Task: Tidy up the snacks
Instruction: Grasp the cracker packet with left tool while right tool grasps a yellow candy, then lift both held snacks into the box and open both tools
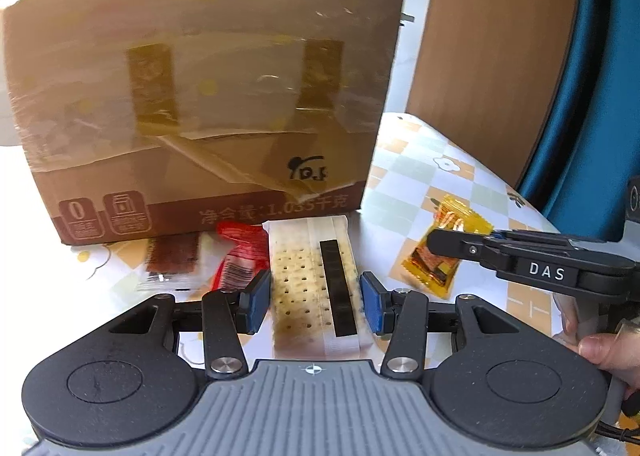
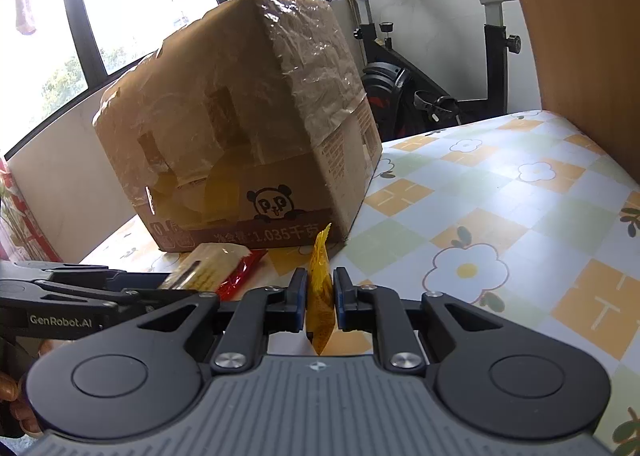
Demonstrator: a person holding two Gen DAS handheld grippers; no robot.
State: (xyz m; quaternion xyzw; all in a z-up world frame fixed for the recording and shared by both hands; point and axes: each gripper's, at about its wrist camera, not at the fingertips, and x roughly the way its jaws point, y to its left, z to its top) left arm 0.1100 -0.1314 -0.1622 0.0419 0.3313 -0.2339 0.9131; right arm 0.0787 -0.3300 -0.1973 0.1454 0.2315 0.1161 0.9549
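Observation:
My left gripper (image 1: 316, 302) is shut on a clear pack of crackers (image 1: 308, 276), its blue pads against both long sides. The pack also shows in the right wrist view (image 2: 208, 264). A red snack packet (image 1: 240, 256) and a brown-labelled packet (image 1: 172, 256) lie to its left, in front of a large taped cardboard box (image 1: 200, 96). My right gripper (image 2: 320, 298) is shut on a yellow snack packet (image 2: 320, 288), held on edge. In the left wrist view that packet (image 1: 440, 260) sits to the right under the right gripper's fingers (image 1: 452, 244).
The table has a checked floral cloth (image 2: 500, 216). The box (image 2: 240, 128) fills the back left. An exercise bike (image 2: 420, 76) stands behind the table. A brown chair back (image 2: 580, 36) rises at the right edge.

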